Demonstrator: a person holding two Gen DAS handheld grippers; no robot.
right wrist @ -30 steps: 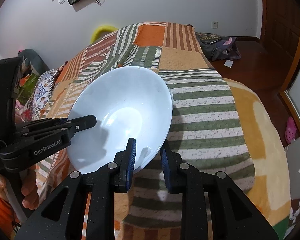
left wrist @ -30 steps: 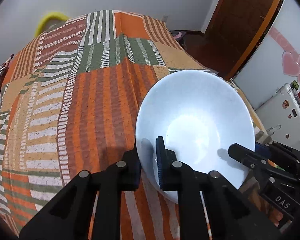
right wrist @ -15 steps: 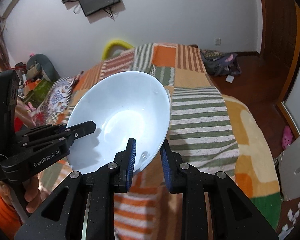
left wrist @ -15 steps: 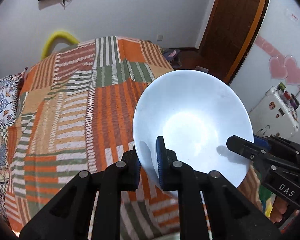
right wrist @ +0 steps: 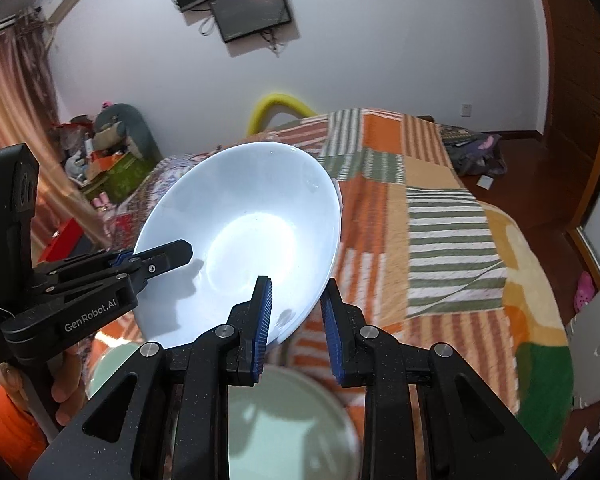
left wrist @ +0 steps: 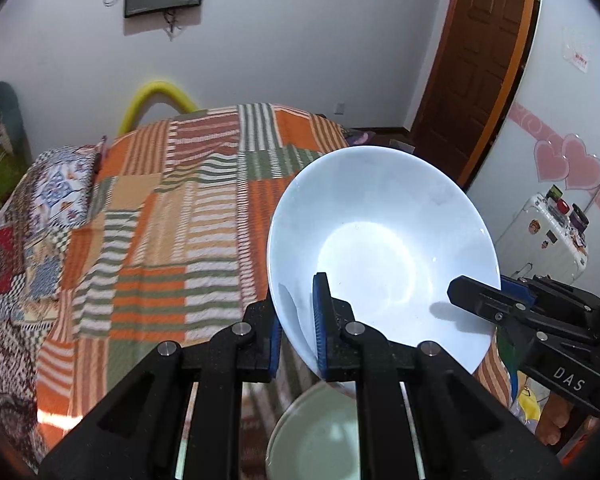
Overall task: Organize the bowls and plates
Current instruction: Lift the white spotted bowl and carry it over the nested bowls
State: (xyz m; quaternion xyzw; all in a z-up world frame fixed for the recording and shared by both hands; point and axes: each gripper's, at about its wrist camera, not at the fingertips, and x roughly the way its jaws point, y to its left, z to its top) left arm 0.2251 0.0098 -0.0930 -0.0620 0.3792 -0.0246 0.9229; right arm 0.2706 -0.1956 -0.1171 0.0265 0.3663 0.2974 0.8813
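Note:
A large white bowl is held in the air, tilted, by both grippers. My left gripper is shut on its near left rim. My right gripper is shut on the opposite rim of the same bowl. Each gripper shows in the other's view: the right one and the left one. Below the held bowl lies a pale green dish, also in the right wrist view, partly hidden by the fingers.
A bed with an orange, green and white striped quilt fills the room beyond. A wooden door stands at the right, a white suitcase beside it. Clutter and a plush toy sit at the far left.
Both grippers have lifted the white bowl higher and drawn it back from the bed. The pale green dish has come into view beneath it.

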